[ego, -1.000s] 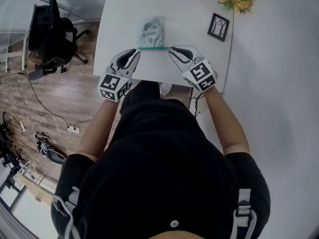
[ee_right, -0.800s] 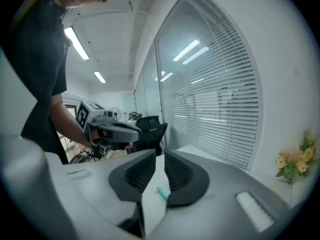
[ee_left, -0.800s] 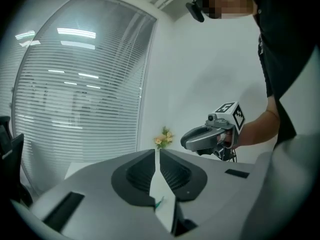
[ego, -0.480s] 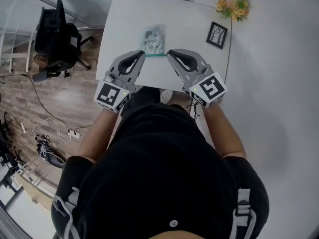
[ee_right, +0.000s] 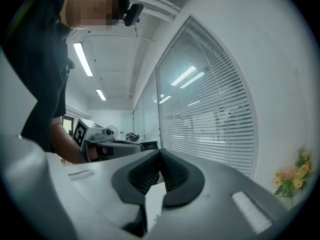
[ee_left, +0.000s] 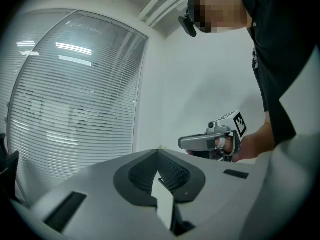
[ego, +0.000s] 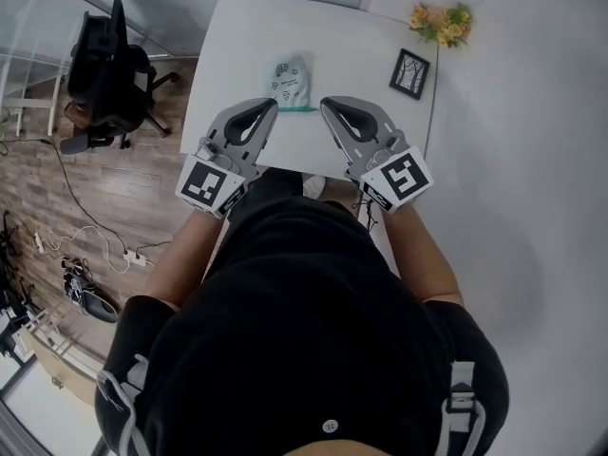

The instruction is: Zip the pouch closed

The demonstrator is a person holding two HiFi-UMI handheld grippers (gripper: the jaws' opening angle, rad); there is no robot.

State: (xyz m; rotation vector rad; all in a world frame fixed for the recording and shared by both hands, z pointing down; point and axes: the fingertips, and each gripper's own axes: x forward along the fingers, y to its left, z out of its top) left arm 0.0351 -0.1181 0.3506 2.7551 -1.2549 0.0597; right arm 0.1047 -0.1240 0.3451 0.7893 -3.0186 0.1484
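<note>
White tabletop carries the pale blue pouch, which lies flat with its teal zipper edge toward the person. The left gripper and the right gripper hover over the table's near part and point level. In the head view their tips show just beside the zipper's two ends. Each gripper's jaws are clenched together on nothing. A small framed picture and yellow flowers sit farther right.
</note>
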